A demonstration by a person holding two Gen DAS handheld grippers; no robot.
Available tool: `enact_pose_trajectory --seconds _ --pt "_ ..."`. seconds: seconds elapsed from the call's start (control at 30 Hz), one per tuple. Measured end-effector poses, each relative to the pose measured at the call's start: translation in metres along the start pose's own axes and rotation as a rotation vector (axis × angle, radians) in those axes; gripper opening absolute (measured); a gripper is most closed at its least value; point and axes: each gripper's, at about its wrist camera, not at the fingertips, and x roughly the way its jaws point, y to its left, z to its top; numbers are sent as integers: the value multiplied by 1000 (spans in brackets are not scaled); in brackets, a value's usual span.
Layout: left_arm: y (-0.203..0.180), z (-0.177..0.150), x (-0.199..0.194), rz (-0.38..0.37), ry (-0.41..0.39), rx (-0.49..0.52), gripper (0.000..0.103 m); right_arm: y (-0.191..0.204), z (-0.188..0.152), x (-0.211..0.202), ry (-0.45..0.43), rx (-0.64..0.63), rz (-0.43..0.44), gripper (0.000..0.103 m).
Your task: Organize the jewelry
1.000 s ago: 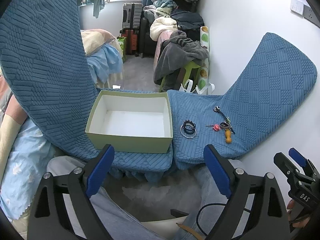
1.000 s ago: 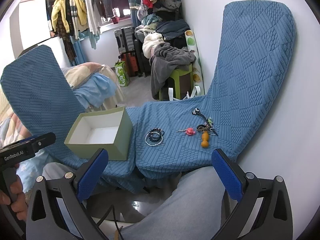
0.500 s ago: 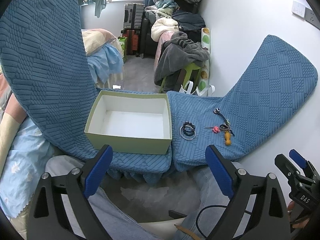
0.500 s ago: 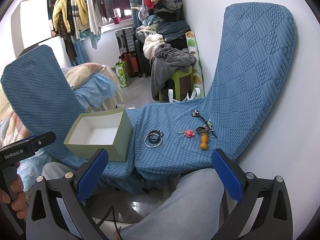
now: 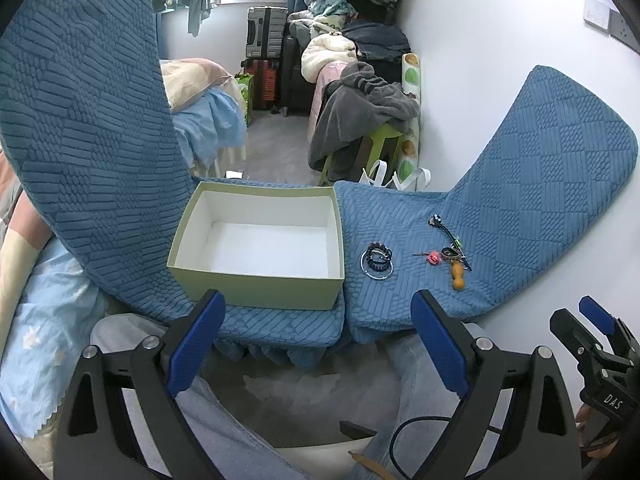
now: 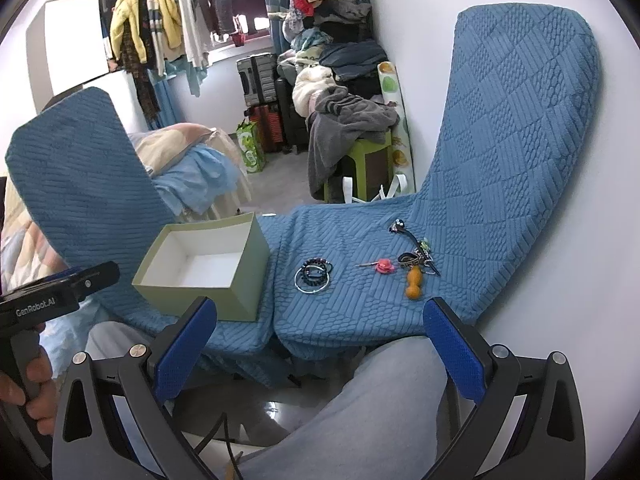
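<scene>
- Grippers, left (image 5: pixel 316 336) and right (image 6: pixel 320 344), I hold low with jaws spread, nothing gripped
- bracelets (image 6: pixel 313 275) lie ahead of my right gripper, beside green box (image 5: pixel 256 248)

A pale green box (image 5: pixel 256 292), white inside, sits on blue quilted cloth (image 5: pixel 520 184) near an orange pendant (image 5: pixel 457 276).

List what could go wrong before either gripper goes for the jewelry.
1. The bracelets lie stacked and overlapping on the knobbly blue cover; a pinch may lift only one ring or snag the fabric.
2. The pink flower pin, orange pendant and dark chain cluster closely, so one could drag another.
3. The green box sits near the cushion's front edge; a nudge from the left gripper might tip it off.
</scene>
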Motion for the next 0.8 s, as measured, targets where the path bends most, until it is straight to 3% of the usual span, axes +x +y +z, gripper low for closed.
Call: enact_pose_trajectory --seconds 0.3,0.53,0.7,0.8 --pt "-17 6 21 -40 9 11 94 -12 9 12 15 -11 -3 103" --pt "-39 12 59 -73 40 9 94 -36 10 29 20 1 5 103" --pt "-59 17 86 -102 53 22 93 -58 8 46 39 15 10 89" --pt "-69 20 101 -120 60 31 90 -74 7 58 57 38 -7 71"
